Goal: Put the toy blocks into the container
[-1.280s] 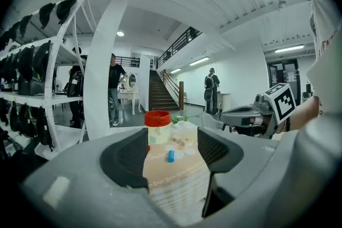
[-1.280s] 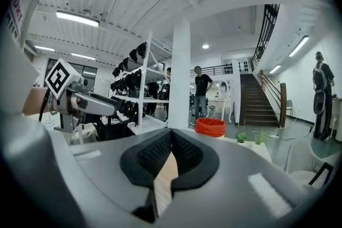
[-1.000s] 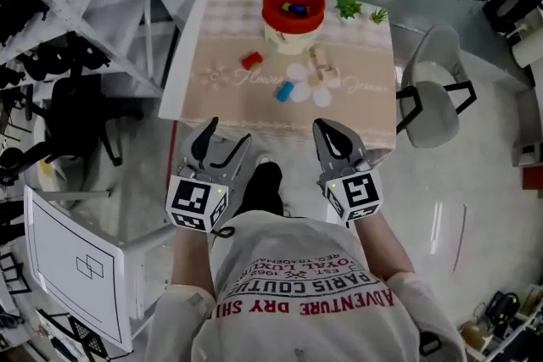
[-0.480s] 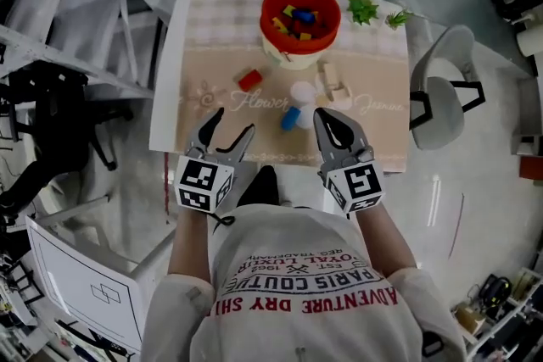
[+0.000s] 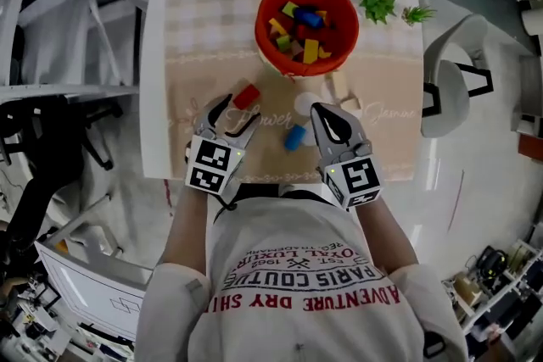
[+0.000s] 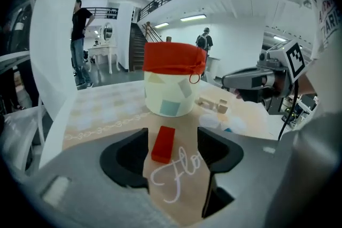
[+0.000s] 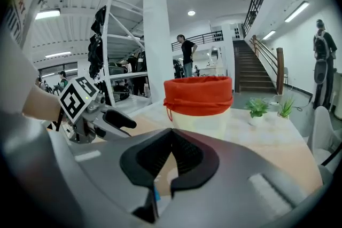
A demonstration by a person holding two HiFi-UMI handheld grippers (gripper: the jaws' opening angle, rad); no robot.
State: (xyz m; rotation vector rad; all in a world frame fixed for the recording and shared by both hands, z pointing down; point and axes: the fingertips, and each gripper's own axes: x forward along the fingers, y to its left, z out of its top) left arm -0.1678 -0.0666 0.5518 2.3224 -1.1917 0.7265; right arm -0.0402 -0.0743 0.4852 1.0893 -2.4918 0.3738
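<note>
A red-rimmed container (image 5: pixel 307 13) stands at the table's far middle with several coloured blocks in it; it also shows in the left gripper view (image 6: pixel 170 85) and the right gripper view (image 7: pixel 199 104). A red block (image 5: pixel 247 96) lies on the tablecloth just beyond my left gripper (image 5: pixel 233 111). That gripper is open, and the red block (image 6: pixel 163 143) lies on the cloth between and just beyond its jaws, untouched. A blue block (image 5: pixel 296 136) lies left of my right gripper (image 5: pixel 326 116). The right gripper (image 7: pixel 172 133) is shut with nothing in it.
Two white discs (image 5: pixel 305 103) and pale wooden blocks (image 5: pixel 344 91) lie between the container and the right gripper. Two small green plants (image 5: pixel 377 2) stand at the far right corner. A grey chair (image 5: pixel 450 85) is right of the table, metal racks at the left.
Both grippers have moved forward from in front of the table to over its near part. The left gripper now has the red block between its open jaws.
</note>
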